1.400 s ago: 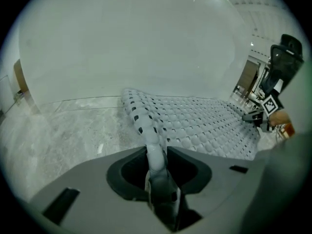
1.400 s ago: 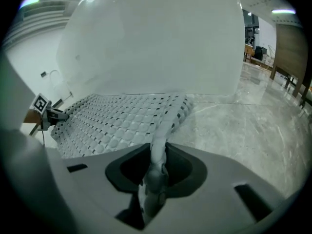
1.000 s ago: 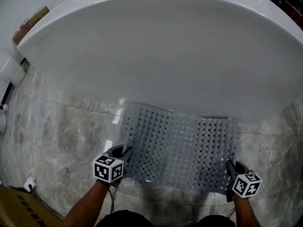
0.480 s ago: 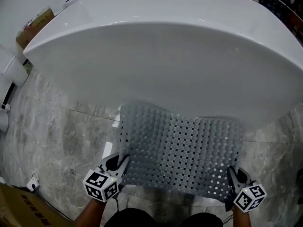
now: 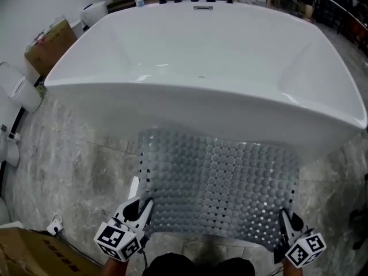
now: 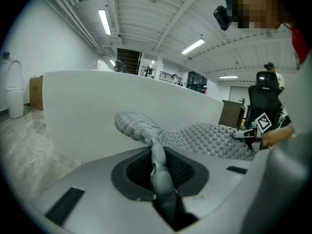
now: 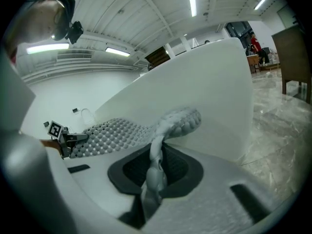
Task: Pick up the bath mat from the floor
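Note:
A grey perforated, bumpy bath mat point(image 5: 221, 186) hangs stretched between both grippers, lifted in front of the white bathtub point(image 5: 207, 68). My left gripper point(image 5: 141, 210) is shut on the mat's near left corner, and the pinched edge point(image 6: 157, 157) runs between its jaws. My right gripper point(image 5: 286, 222) is shut on the near right corner, where the mat's edge point(image 7: 156, 165) is squeezed between the pads. The mat's far edge droops toward the tub wall. From each gripper view the other gripper shows across the mat.
The tub fills the upper half of the head view, its rim point(image 5: 190, 88) close beyond the mat. Grey marble floor point(image 5: 75, 177) lies left and right. A cardboard box point(image 5: 52, 42) and a white toilet point(image 5: 20, 88) stand at the left; another box point(image 5: 29, 257) sits bottom left.
Both grippers have risen with the mat, which has left the floor and now hangs spread before the tub. The head view has tilted up, showing the tub's inside.

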